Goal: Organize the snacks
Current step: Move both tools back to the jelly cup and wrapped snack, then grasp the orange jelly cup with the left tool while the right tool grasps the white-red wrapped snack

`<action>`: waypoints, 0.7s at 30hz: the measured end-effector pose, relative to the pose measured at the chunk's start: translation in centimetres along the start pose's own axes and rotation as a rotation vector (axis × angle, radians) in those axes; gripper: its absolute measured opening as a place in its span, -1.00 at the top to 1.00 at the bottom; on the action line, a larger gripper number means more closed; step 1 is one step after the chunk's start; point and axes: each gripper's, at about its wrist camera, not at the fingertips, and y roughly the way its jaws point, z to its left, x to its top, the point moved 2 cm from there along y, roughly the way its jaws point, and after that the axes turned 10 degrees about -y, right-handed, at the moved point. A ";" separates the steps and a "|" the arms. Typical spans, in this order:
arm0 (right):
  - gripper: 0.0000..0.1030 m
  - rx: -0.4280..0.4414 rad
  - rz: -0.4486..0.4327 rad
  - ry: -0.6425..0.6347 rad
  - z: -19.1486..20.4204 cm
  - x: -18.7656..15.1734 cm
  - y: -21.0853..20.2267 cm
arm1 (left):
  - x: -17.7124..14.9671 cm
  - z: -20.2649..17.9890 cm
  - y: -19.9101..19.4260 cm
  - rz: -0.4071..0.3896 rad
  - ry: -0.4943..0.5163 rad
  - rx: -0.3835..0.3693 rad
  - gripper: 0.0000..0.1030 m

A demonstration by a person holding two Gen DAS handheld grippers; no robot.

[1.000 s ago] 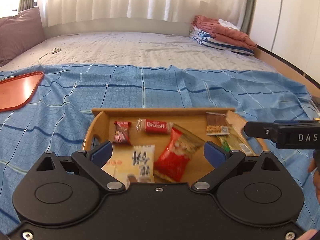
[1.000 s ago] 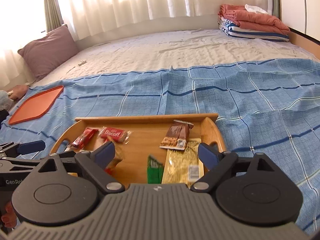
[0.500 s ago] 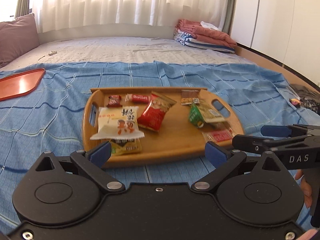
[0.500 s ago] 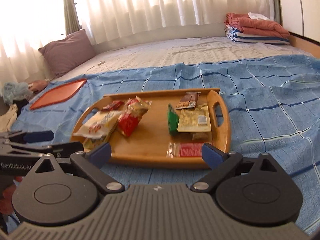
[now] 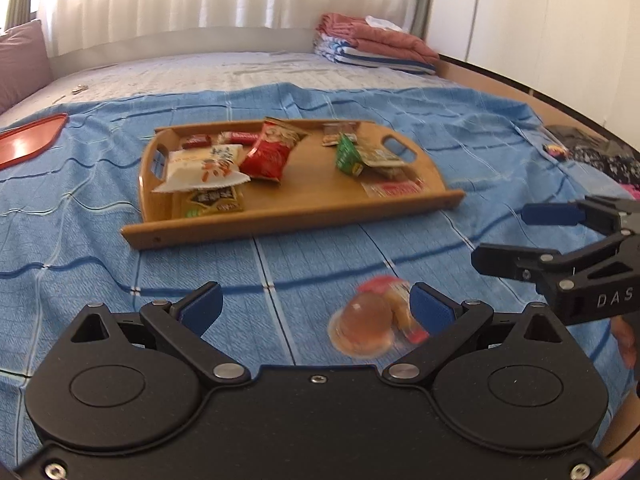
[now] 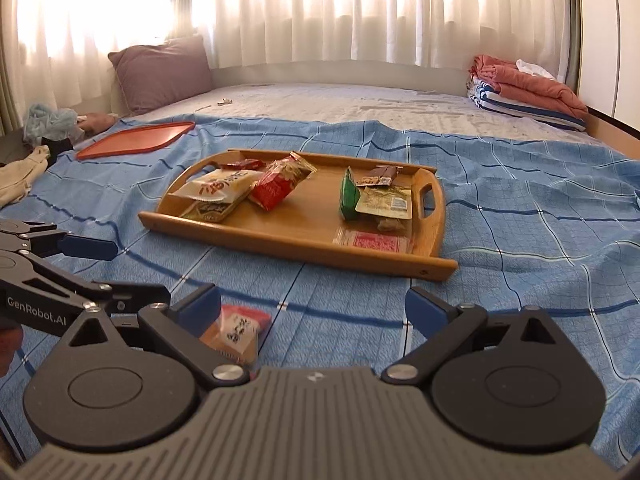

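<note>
A wooden tray (image 5: 288,220) (image 6: 288,246) sits on the blue checked sheet and holds several snack packets. Among them are a white packet (image 5: 204,166), a red bag (image 5: 268,152) (image 6: 280,186) and a green packet (image 5: 346,156) (image 6: 349,196). My left gripper (image 5: 314,304) hangs open short of the tray. A blurred jelly cup snack (image 5: 364,326) (image 6: 236,332) lies on the sheet by its right finger, untouched. My right gripper (image 6: 312,306) is open too, with nothing between its fingers; the cup lies by its left finger. Each gripper shows in the other's view, right gripper (image 5: 520,236) and left gripper (image 6: 116,270).
A red tray (image 5: 28,142) (image 6: 136,138) lies on the sheet at the far left. A purple pillow (image 6: 160,72) and folded blankets (image 5: 372,46) (image 6: 524,88) are at the head of the bed. Loose clothes (image 6: 48,124) pile up at the left edge. The wooden bed frame (image 5: 520,88) runs along the right.
Both grippers have drawn back from the tray, which now looks smaller and farther away. The jelly cup on the sheet has come into view near the fingers.
</note>
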 end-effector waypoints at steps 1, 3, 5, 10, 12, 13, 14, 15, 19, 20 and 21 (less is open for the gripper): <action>-0.97 -0.001 0.001 -0.002 0.1 -0.2 -0.2 | -0.3 -0.1 0.0 -0.001 0.011 -0.002 -0.94; -0.97 -0.004 0.003 -0.008 0.1 -0.7 -0.5 | -0.8 -0.4 0.1 -0.002 0.039 0.004 -0.84; -0.97 -0.011 0.002 -0.014 0.1 -1.2 -0.7 | -1.2 -0.7 0.5 0.009 0.067 0.022 -0.45; -0.97 -0.020 -0.001 -0.002 -0.2 -2.3 -0.9 | -1.9 -1.3 1.5 0.044 0.075 -0.003 -0.21; -0.97 -0.023 0.002 -0.005 -0.2 -2.7 -0.7 | -1.9 -1.6 1.9 0.041 0.066 -0.013 -0.20; -0.97 -0.025 0.005 -0.007 -0.2 -2.8 -0.6 | -2.0 -1.8 2.1 0.038 0.063 -0.014 -0.20; -0.97 -0.025 0.006 -0.008 -0.2 -3.0 -0.5 | -2.0 -1.9 2.3 0.037 0.058 -0.011 -0.17; -0.97 -0.026 0.005 -0.008 -0.1 -3.1 -0.5 | -2.0 -2.0 2.6 0.038 0.053 -0.008 -0.14; -0.97 -0.077 -0.031 0.006 0.0 -3.4 -0.5 | -2.0 -1.9 3.8 0.061 0.024 0.008 -0.03; -0.97 -0.079 -0.038 0.007 0.1 -3.5 -0.5 | -2.0 -1.9 3.9 0.063 0.016 0.008 -0.03; -0.97 -0.078 -0.043 0.009 0.1 -3.5 -0.5 | -2.0 -1.9 4.1 0.062 0.012 0.010 -0.03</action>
